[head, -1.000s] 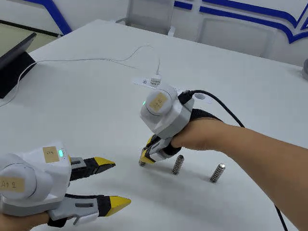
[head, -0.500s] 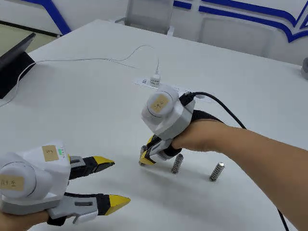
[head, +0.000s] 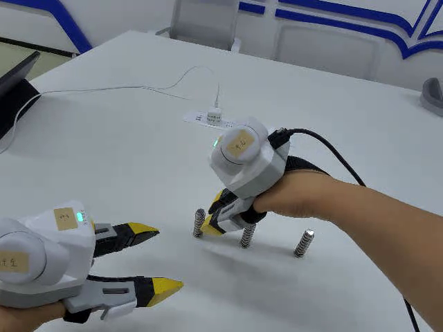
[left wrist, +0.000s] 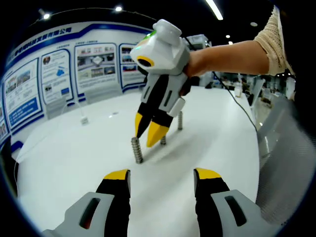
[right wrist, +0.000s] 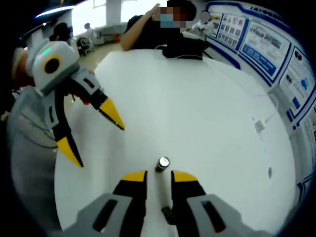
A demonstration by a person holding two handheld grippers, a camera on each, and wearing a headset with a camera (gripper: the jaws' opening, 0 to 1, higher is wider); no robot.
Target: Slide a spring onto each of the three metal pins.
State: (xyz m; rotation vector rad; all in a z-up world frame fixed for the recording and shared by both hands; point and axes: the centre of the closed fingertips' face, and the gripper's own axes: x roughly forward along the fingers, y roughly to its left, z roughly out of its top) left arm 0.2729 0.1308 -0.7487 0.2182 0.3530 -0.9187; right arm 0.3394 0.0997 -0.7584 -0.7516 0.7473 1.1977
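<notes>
Three springs stand upright in a row on the white table (head: 104,159): the left spring (head: 199,223), the middle spring (head: 247,236) and the right spring (head: 302,243). Each seems to sit on a pin, and a metal top shows on the left one (right wrist: 162,163). My right gripper (head: 213,221) hovers tilted just above and between the left and middle springs. Its jaws stand a narrow gap apart with nothing between them (right wrist: 159,177). My left gripper (head: 157,256) waits wide open near the front left (left wrist: 162,175) and points at the left spring (left wrist: 137,149).
A white cable with a small plug and label (head: 214,114) lies behind the springs. A dark screen (head: 14,86) stands at the left edge and a chair (head: 204,21) beyond the far edge. A black cable (head: 325,149) trails from the right gripper.
The right gripper has come off the left spring and risen slightly to the right; that spring now stands free. The left gripper has held still. The head camera shifted.
</notes>
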